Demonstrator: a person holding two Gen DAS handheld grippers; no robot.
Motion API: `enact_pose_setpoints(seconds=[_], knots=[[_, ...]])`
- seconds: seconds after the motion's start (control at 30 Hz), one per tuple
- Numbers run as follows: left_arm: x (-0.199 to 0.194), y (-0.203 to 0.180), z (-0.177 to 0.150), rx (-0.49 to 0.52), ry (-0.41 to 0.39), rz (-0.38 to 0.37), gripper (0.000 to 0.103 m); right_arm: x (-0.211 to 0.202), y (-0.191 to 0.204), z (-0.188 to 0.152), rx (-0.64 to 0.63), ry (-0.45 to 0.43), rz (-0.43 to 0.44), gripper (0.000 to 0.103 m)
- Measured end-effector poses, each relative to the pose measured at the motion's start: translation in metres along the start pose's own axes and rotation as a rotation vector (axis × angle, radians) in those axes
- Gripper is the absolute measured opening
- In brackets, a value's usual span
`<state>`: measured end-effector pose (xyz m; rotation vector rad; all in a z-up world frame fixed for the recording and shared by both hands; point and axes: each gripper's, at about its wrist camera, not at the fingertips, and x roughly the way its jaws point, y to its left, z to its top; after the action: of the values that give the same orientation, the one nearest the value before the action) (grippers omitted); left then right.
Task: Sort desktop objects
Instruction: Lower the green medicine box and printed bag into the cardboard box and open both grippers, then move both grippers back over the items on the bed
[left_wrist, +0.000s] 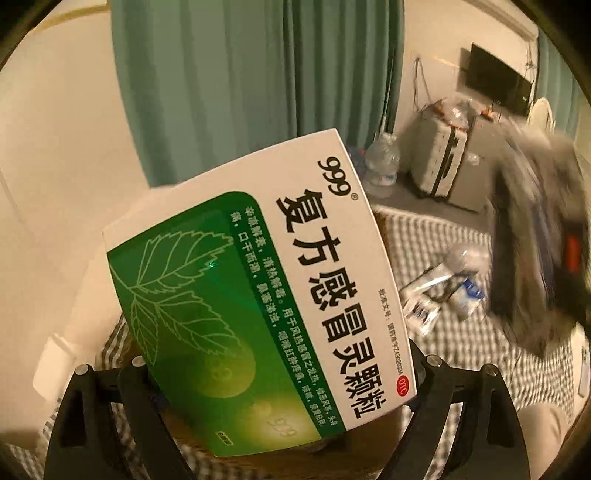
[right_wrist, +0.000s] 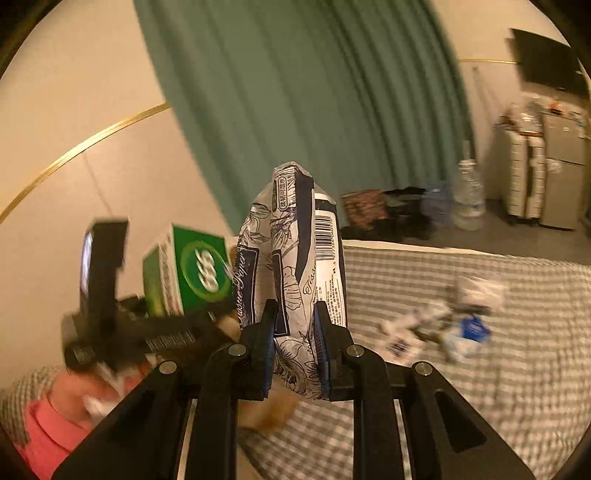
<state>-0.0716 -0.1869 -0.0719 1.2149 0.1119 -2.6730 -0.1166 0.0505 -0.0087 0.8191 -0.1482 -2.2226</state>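
Only blurred litter (right_wrist: 439, 328) on bedspread (right_wrist: 480, 387)

The medicine box (left_wrist: 255, 314) sits between the left gripper (left_wrist: 280, 402) fingers, above the bed (right_wrist: 480, 387). To its right, the tissue pack (right_wrist: 295, 266) stands in the right gripper (right_wrist: 293, 354). Small packets (right_wrist: 443, 328) lie on the bed further right, bottles (right_wrist: 469, 195) on the floor beyond its far edge.
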Motion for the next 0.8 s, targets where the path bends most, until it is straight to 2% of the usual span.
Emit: enact_pose_setpoints(seconds=[0.13, 0.17, 0.2, 0.27, 0.37, 0.4, 0.5, 0.53, 0.6, 0.8], knots=[[0.008, 0.017, -0.01, 0.014, 0.025, 0.036, 0.092, 0.043, 0.026, 0.007, -0.016, 0.055, 0.056, 0.02], [0.01, 0.019, -0.01, 0.026, 0.034, 0.045, 0.092, 0.053, 0.03, 0.009, -0.029, 0.064, 0.054, 0.032], [0.01, 0.02, -0.011, 0.035, 0.038, 0.052, 0.093, 0.063, 0.035, 0.011, -0.03, 0.066, 0.044, 0.059], [0.006, 0.019, -0.011, 0.069, 0.029, 0.069, 0.1, 0.068, 0.035, 0.013, 0.006, 0.043, 0.017, 0.08], [-0.005, 0.012, -0.011, 0.101, -0.002, 0.084, 0.103, 0.065, 0.022, 0.019, 0.059, 0.004, 0.025, 0.08], [-0.006, 0.016, -0.009, 0.113, -0.006, 0.08, 0.103, 0.059, 0.018, 0.019, 0.061, -0.006, 0.004, 0.08], [-0.012, -0.005, -0.001, 0.123, -0.028, 0.085, 0.103, 0.041, 0.009, 0.013, 0.049, -0.028, -0.059, 0.08], [-0.011, -0.025, 0.007, 0.117, -0.035, 0.075, 0.103, 0.032, 0.004, 0.01, 0.052, -0.037, -0.081, 0.08], [-0.018, -0.031, 0.013, 0.108, -0.051, 0.031, 0.103, 0.011, -0.011, 0.001, 0.068, -0.058, -0.129, 0.08], [-0.032, -0.097, 0.009, 0.133, -0.076, -0.053, 0.103, -0.047, -0.064, -0.009, 0.139, -0.082, -0.249, 0.08]])
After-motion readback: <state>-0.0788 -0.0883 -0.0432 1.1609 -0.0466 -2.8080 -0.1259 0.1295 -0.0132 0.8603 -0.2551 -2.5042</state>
